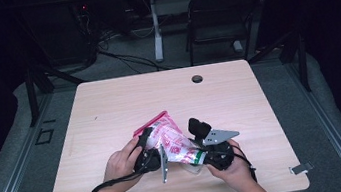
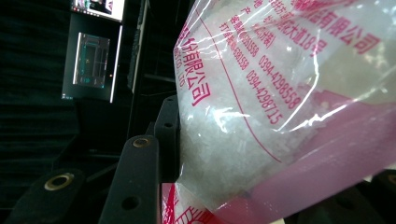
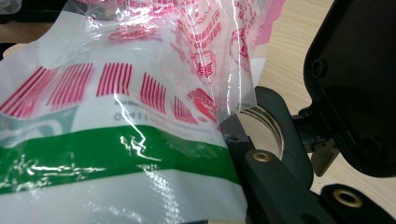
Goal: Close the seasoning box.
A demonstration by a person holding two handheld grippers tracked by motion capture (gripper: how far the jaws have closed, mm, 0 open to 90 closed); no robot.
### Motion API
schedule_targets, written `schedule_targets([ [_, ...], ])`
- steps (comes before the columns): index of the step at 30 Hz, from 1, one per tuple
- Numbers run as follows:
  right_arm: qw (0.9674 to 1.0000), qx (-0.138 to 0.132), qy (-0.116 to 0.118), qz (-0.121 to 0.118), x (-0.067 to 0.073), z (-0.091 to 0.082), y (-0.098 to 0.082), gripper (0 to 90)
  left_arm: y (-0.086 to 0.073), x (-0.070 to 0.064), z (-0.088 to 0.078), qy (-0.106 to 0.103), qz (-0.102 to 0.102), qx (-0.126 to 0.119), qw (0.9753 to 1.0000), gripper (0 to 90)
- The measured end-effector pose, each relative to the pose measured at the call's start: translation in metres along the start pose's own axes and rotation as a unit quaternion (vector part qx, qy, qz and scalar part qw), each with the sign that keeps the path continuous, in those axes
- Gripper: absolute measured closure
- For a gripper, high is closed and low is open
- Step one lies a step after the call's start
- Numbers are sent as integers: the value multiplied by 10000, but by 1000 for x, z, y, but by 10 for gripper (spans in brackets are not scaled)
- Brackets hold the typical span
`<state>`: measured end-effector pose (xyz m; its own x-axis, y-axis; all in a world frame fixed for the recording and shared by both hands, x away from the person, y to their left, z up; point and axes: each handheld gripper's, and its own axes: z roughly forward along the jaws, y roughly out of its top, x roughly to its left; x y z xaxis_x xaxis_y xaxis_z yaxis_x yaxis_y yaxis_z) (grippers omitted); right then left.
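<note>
- Your left tool sits at the upper, pink-edged end of the bag, your left hand wrapped round its body
- Left tool view: one black jaw lies right against the bag's clear side, white grains packed behind the film, pink printing on it; the other jaw is hidden by the bag, so the tool looks clamped on the bag at a middling width
- Your right tool is at the lower end of the bag, where a green band crosses the white film; your right hand holds it from below, near the front edge of the bench
- Right tool view: bag covers the left and middle, one black jaw shows beside its right edge, film touching it; jaws as tight as they go here, pinched on the thin bag end
- Grey three-cornered plate on your right tool faces up; a second plate on the left tool stands on edge between your hands
- Bag hangs tilted between the two tools, pink end up and away from you, green end low by your right hand, over the front middle of the bench
- Cable trails off your left tool toward the front edge
- Small round hole near the far edge of the bench, well apart from the bag
</note>
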<state>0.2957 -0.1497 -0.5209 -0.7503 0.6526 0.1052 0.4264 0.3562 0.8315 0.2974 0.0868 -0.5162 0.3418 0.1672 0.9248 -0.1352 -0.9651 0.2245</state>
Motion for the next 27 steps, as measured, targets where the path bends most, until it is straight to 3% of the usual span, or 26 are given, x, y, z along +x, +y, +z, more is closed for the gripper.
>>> schedule_targets([
  [27, 9999, 18, 10, -98, 5, -3, 1, 900, 4, 1, -4, 220, 317, -10, 9993, 637],
])
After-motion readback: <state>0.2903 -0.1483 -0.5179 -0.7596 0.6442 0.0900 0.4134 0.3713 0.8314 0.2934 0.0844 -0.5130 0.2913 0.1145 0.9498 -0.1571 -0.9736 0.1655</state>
